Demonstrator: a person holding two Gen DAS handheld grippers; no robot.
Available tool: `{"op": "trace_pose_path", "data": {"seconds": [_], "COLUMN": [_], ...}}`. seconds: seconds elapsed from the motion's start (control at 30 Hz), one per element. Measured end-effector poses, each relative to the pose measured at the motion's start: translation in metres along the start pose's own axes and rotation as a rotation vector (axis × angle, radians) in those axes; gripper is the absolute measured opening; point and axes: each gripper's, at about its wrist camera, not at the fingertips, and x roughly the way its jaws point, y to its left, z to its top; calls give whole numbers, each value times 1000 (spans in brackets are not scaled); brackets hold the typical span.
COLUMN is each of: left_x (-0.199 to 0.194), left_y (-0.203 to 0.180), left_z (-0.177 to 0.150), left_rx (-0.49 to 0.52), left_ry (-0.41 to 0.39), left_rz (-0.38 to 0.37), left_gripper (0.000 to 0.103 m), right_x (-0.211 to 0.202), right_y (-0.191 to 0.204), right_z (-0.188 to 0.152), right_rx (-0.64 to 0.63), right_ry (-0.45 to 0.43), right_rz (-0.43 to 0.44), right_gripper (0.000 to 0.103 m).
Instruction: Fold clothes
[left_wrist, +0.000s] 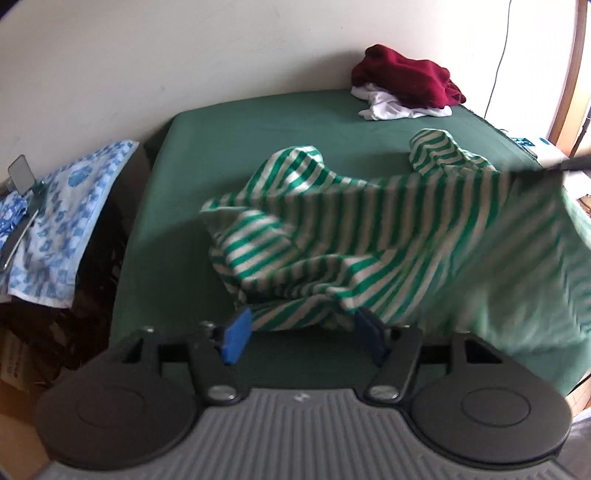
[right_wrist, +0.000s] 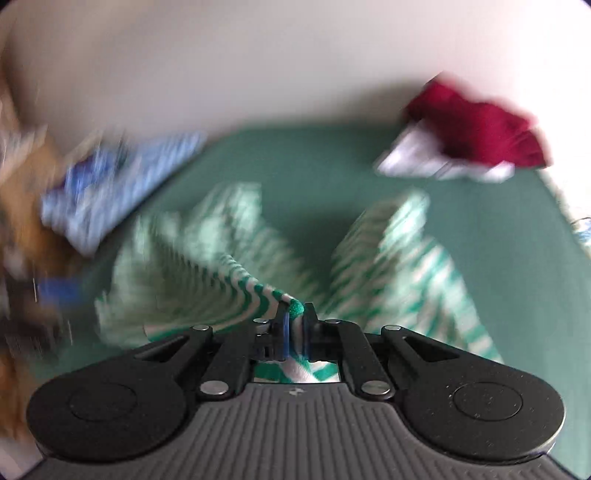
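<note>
We see open green bed (left_wrist: 229, 147) along the far and left sides, wide enough for a gripper to pass between the wall and the striped garment (left_wrist: 332, 236). That garment heaps across the middle and near right, lifted at its right edge, blocking the way there. The maroon and white pile (left_wrist: 402, 86) fills the far right corner. Left of the bed, the blue patterned cloth (left_wrist: 62, 221) drapes over dark furniture, closing that side.
</note>
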Motion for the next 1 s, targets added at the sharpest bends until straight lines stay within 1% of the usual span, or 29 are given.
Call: {"op": "trace_pose_path", "data": {"seconds": [0.07,0.1,0.17,0.27,0.33,0.37,0.4,0.43,0.47,0.5,0.53,0.57,0.63,0.67,0.7,0.73,0.77,0.8,0.9,0.93,1.0], "left_x": [4,6,11,19,27,31,35,38,43,48,53,62,81,90,100,109,117,116,104,100,92], "left_y": [-8,-12,-20,-37,-52,-60,-67,-74,-79,-83,-87,-87,-84,-82,-80,-78,-77,-78,-81,-82,-83], "left_z": [5,8,14,23,31,35,38,42,48,53,59,64,74,76,78,80,81,80,79,78,77], "left_rx": [21,28,40,70,105,122,140,157,167,176,184,170,132,118,105,93,84,80,71,68,62], "left_ry": [-2,-4,-8,-10,-13,-15,-16,-17,-27,-39,-51,-49,-40,-20,2,25,51,43,-1,-16,-45], "left_rz": [-11,-22,-44,-97,-133,-151,-169,-187,-198,-207,-217,-224,-236,-236,-234,-233,-227,-218,-190,-181,-162], "left_gripper": [71,73,73,74,74,75,78,80,83,87,90,95,96,87,65,52,33,24,15,15,14], "right_x": [-27,-39,-50,-66,-66,-64,-60,-58,-58,-56,-57,-60,-63,-58,-54,-49,-44,-35,-3,8,32], "right_y": [-26,-41,-66,-103,-113,-113,-111,-108,-108,-108,-107,-106,-105,-104,-103,-102,-100,-98,-92,-88,-81], "right_z": [4,2,-13,-36,-53,-60,-65,-67,-69,-69,-69,-68,-70,-69,-68,-67,-66,-63,-54,-52,-48], "right_rx": [43,79,151,256,286,280,265,249,241,236,234,232,227,217,207,197,187,173,128,102,44], "right_ry": [-78,-101,-88,-59,-18,-2,18,31,26,12,-5,-22,-54,-60,-66,-72,-78,-69,-31,-20,1], "right_rz": [-106,-153,-249,-392,-416,-423,-438,-452,-461,-462,-454,-445,-410,-388,-366,-343,-321,-294,-207,-191,-167], "right_gripper": [5,5,5,6,6,9,10,19,29,35,45,52,57,60,60,61,62,62,62,63,67]}}
